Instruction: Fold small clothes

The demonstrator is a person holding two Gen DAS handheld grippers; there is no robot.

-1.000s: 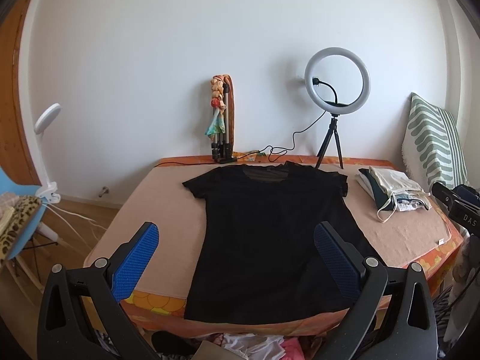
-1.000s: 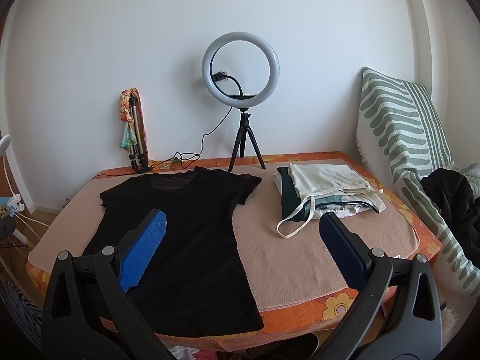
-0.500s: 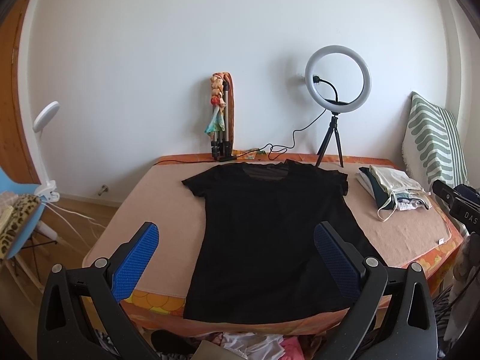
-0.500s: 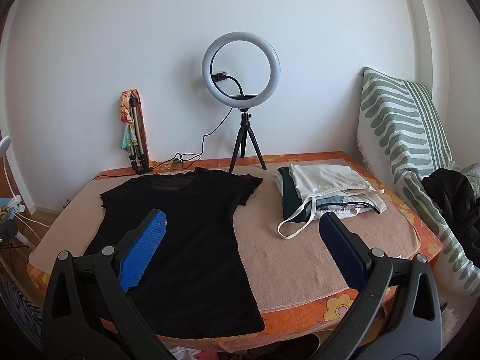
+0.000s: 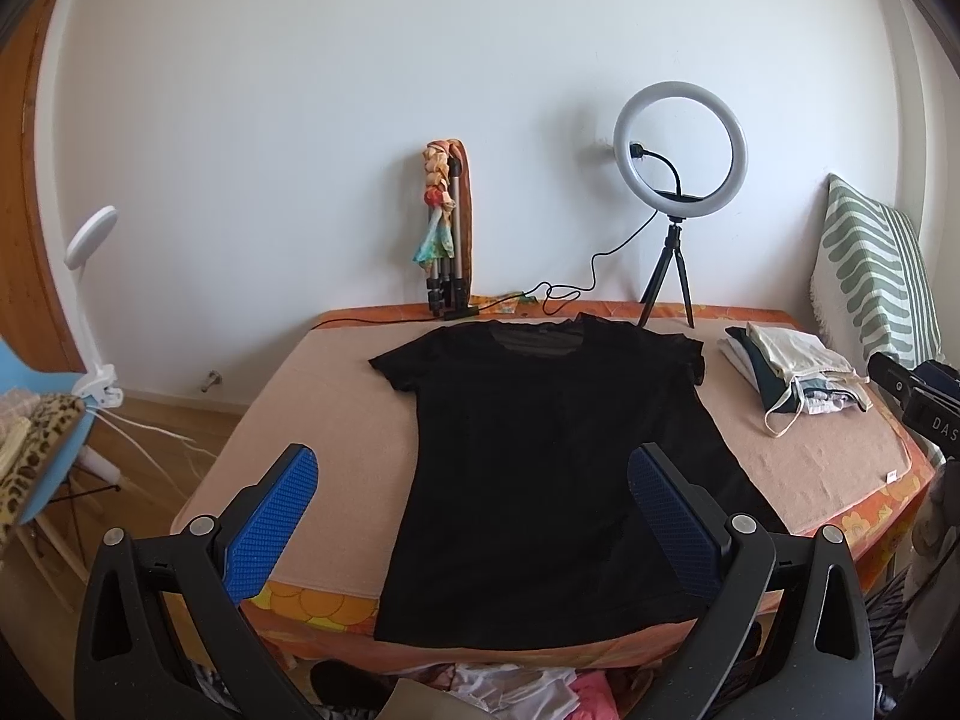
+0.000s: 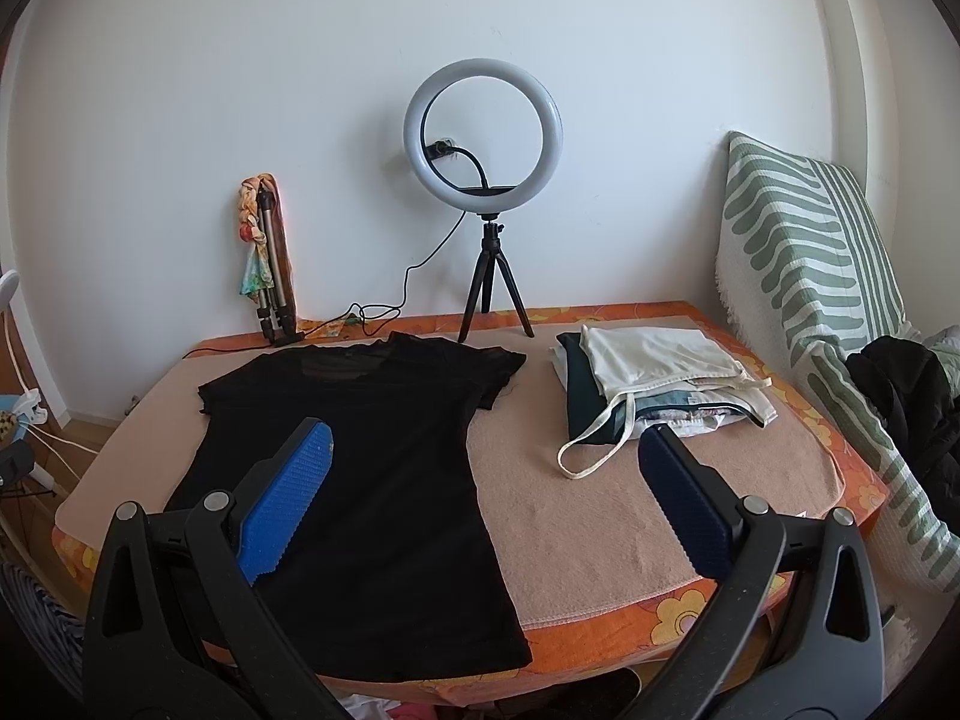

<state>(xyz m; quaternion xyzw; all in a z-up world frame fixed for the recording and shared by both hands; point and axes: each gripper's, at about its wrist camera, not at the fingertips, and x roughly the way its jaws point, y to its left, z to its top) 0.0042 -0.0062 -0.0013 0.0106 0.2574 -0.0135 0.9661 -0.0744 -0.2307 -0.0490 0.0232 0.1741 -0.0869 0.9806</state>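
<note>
A black short-sleeved T-shirt lies flat and spread out on the beige mat of the table, neck towards the wall, hem at the near edge. It also shows in the right wrist view. My left gripper is open and empty, held above the near edge over the shirt's lower part. My right gripper is open and empty, held over the shirt's right side and the bare mat.
A stack of folded clothes with a loose cream strap lies at the back right. A ring light on a tripod and a folded tripod with a scarf stand by the wall. A striped cushion is at right. Loose clothes lie below the table's near edge.
Both grippers have stayed open and nearly still. The views have shifted only slightly, and the shirt has not moved.
</note>
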